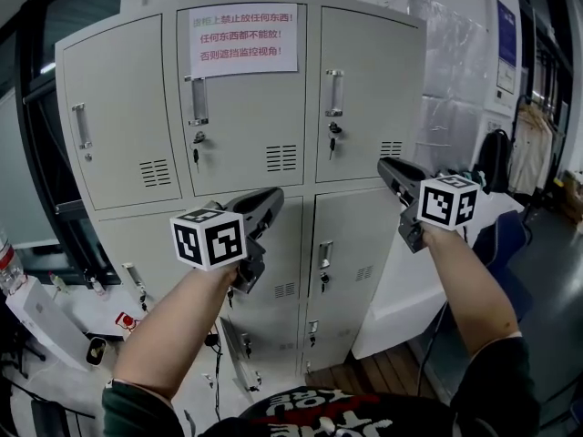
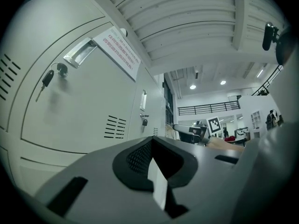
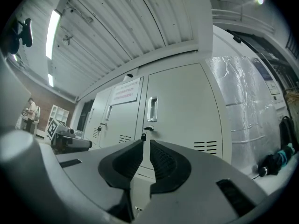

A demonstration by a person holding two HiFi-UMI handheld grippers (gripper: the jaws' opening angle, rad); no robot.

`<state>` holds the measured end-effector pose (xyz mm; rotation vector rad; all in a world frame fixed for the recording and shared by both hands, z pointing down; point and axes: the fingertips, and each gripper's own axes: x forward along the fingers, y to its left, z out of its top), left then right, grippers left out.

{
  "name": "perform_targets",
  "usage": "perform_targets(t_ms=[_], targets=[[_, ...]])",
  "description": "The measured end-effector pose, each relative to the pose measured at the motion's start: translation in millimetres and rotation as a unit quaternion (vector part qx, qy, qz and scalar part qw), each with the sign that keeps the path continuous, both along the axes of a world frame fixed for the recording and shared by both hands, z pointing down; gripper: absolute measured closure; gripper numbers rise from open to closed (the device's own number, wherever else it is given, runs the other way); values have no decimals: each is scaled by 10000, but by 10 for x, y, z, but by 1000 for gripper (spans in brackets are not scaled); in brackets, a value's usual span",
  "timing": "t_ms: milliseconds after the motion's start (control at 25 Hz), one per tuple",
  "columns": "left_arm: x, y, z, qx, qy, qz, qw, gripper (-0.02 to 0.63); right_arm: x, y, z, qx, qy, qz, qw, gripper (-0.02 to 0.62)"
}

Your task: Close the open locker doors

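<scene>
A grey locker cabinet point(image 1: 241, 126) stands in front of me, with a paper notice point(image 1: 243, 39) on its top middle door. All three top doors look closed, with keys in the locks. Near the floor a pale door panel point(image 1: 235, 353) seems to stand ajar, partly hidden by my left arm. My left gripper point(image 1: 276, 196) points at the middle row with its jaws together and nothing in them point(image 2: 152, 141). My right gripper point(image 1: 383, 165) hovers before the top right door point(image 3: 182, 115). Its jaws point(image 3: 142, 143) show a narrow gap with nothing between.
A plastic-wrapped cabinet point(image 1: 455, 71) stands right of the lockers, with a white table point(image 1: 401, 299) and a dark bag point(image 1: 496, 157) below it. A cluttered desk point(image 1: 55, 308) with a bottle point(image 1: 9, 267) is at the left. Wooden floor point(image 1: 383, 367) shows below.
</scene>
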<state>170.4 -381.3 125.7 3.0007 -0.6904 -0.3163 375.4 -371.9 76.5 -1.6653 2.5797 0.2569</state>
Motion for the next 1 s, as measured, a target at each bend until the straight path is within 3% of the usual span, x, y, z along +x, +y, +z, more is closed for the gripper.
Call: perform_targets(t_ms=[560,1000], targets=[[51,152,47,-1,26,-79,10000,603,15,118,109,-73,-53,-114,9999,528],[-570,195,488,-130,-123,-801,9966,603,-634,163,635,-292,-86,-922,9953,528]])
